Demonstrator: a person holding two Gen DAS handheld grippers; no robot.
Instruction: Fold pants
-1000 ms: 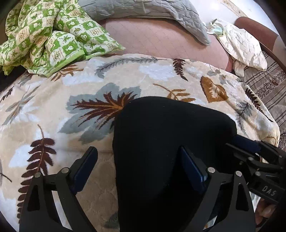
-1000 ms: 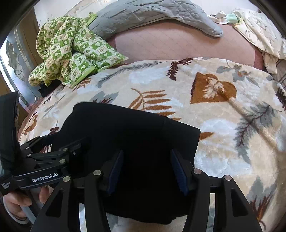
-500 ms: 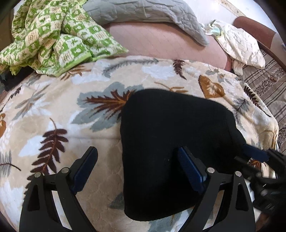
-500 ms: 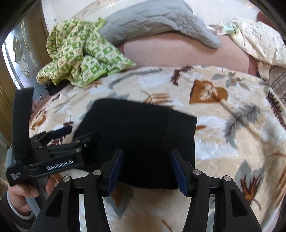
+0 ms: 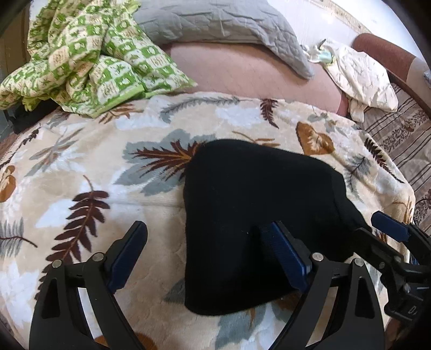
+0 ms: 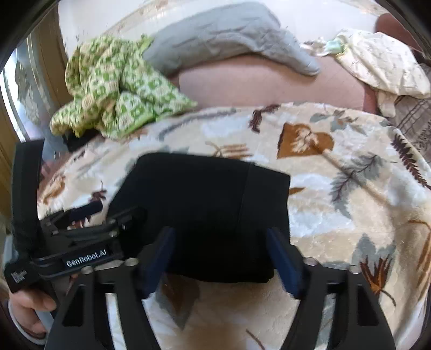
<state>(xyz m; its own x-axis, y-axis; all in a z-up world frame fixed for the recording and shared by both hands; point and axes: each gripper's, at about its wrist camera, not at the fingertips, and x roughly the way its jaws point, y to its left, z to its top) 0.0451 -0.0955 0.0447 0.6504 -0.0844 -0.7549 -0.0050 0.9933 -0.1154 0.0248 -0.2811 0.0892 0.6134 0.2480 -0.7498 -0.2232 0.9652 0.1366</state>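
The black pants (image 5: 256, 204) lie folded into a compact block on the leaf-patterned blanket (image 5: 80, 172); they also show in the right wrist view (image 6: 204, 210). My left gripper (image 5: 207, 242) is open and empty, above the block's near left edge. My right gripper (image 6: 221, 250) is open and empty, above the block's near edge. The right gripper shows at the right edge of the left wrist view (image 5: 390, 242), and the left gripper shows at the left of the right wrist view (image 6: 80, 228). Both are apart from the pants.
A green checked quilt (image 5: 80, 56) is bunched at the back left. A grey quilted cover (image 5: 223, 24) and a cream cloth (image 5: 361, 72) lie on the pink mattress (image 5: 242, 72) behind. A striped sheet (image 5: 404, 134) runs along the right.
Both grippers have drawn back and up from the folded pants, which now lie farther off and show whole. Both stayed open.
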